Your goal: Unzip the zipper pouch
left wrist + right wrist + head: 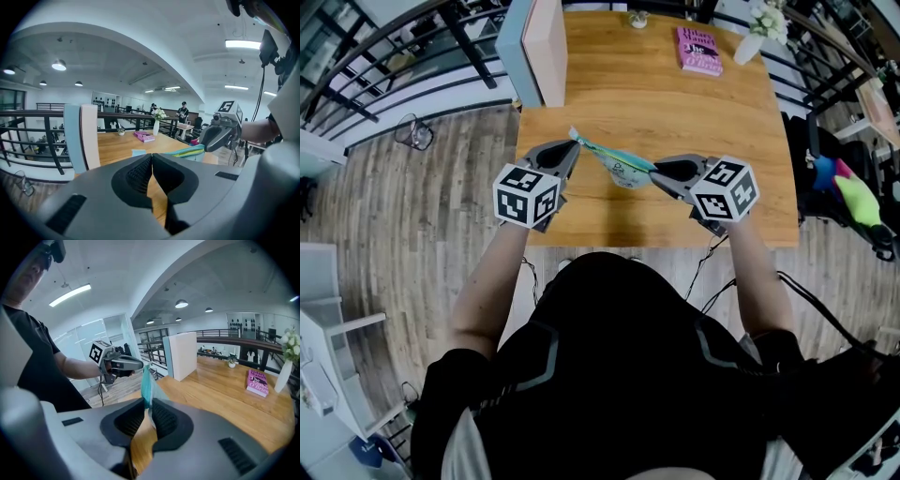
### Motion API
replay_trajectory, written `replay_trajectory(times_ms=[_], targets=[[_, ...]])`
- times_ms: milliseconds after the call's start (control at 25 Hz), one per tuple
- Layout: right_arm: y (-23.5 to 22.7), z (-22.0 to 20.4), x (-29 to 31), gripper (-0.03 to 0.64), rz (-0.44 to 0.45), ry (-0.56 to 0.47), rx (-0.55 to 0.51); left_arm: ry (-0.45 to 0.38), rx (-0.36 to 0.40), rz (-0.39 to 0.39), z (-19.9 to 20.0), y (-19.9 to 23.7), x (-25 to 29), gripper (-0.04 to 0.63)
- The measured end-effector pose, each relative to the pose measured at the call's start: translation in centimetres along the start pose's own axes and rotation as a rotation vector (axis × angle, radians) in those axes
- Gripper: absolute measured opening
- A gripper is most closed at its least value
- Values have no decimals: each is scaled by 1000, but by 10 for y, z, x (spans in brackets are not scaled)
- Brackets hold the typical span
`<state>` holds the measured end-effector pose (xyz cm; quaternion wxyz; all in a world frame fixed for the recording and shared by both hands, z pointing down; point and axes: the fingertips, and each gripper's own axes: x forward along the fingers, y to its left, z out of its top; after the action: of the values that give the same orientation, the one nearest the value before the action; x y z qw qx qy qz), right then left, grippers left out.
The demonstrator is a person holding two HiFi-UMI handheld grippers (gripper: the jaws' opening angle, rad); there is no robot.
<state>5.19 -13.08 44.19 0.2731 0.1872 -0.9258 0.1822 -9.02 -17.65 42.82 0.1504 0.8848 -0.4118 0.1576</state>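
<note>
Zipper pouch hangs stretched between left gripper and right gripper.

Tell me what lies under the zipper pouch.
Only bare wooden table; the zipper pouch is held between the left gripper and right gripper. The patch it covers is hidden.

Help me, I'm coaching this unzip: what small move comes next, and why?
Probably draw the left gripper away from the right gripper, along the pouch. Both are shut on opposite ends of it, and it hangs stretched between them, so a steady pull apart seems the likeliest way to run the zipper.
</note>
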Motion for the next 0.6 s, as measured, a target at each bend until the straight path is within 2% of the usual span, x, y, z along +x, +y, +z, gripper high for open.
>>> replay_trajectory(times_ms=[200, 480, 600], targets=[[-9, -2, -2, 60, 3, -20, 34, 13, 0, 15, -5, 7, 1, 32], [-16, -3, 1, 60, -20, -11, 5, 20, -4, 15, -7, 8, 3, 32], [-23, 1, 2, 60, -16, -25, 7, 29, 12, 38, -7, 11, 9, 32]])
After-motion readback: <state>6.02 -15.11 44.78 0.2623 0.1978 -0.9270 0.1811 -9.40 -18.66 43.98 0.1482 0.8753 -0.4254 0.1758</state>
